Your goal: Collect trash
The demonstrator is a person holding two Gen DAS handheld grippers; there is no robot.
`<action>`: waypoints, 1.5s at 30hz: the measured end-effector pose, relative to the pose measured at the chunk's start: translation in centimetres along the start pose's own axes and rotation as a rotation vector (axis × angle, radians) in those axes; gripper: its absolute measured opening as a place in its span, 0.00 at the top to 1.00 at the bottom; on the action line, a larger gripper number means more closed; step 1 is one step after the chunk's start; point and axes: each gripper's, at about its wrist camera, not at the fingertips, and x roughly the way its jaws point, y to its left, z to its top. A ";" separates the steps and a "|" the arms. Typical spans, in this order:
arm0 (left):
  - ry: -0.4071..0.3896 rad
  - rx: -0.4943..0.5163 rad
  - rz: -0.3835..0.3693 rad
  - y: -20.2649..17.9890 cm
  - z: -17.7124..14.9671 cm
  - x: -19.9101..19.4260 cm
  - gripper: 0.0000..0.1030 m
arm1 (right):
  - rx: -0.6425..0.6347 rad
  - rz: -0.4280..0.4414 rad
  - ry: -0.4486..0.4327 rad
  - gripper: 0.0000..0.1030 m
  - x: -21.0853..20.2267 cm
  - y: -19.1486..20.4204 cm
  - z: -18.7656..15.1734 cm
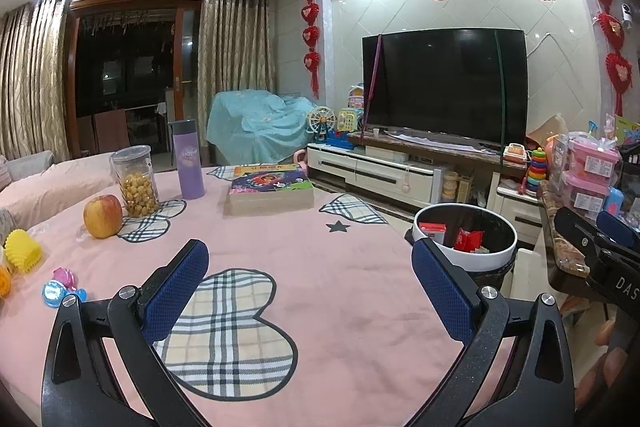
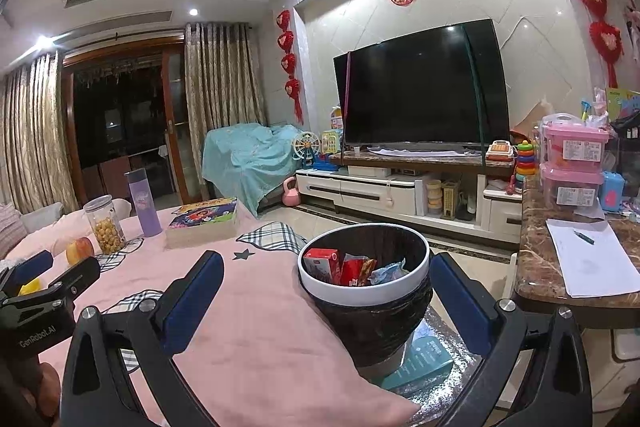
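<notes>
1. Pink cloth (image 1: 360, 291) with beige-and-black plaid hearts (image 1: 228, 331) and a dark star (image 1: 338, 226).
2. Bin (image 2: 362, 291): white rim, black liner; inside, a red-and-white box (image 2: 320, 265), a red wrapper (image 2: 356, 273), a pale blue wrapper (image 2: 386, 271).
3. Blue pads, black frames on left gripper (image 1: 310, 291) and right gripper (image 2: 326, 303).
4. Red-and-yellow apple (image 1: 103, 216).
5. Clear jar (image 1: 135, 181) of golden yellow balls.
6. Purple bottle (image 1: 188, 159), grey cap.
7. Dark, many-coloured book cover (image 1: 270, 183).
8. Yellow toy (image 1: 22, 251); pink-and-blue toy (image 1: 62, 287).
9. Black TV (image 1: 444, 87).
10. Red heart hangings (image 1: 310, 27).
11. Teal cover (image 1: 260, 123).
12. Beige patterned curtains (image 1: 236, 67).
13. Brown marbled counter (image 2: 536, 259), white paper (image 2: 592, 259).
</notes>
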 end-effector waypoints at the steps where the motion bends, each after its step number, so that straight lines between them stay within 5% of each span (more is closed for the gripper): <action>1: 0.001 0.000 -0.001 0.0 0.0 0.0 0.00 | 0.000 0.000 0.002 0.00 0.0 -0.1 0.0; 45: 0.037 0.009 -0.008 0.6 -0.9 1.0 0.00 | -0.002 0.046 0.047 0.00 1.0 1.0 -0.3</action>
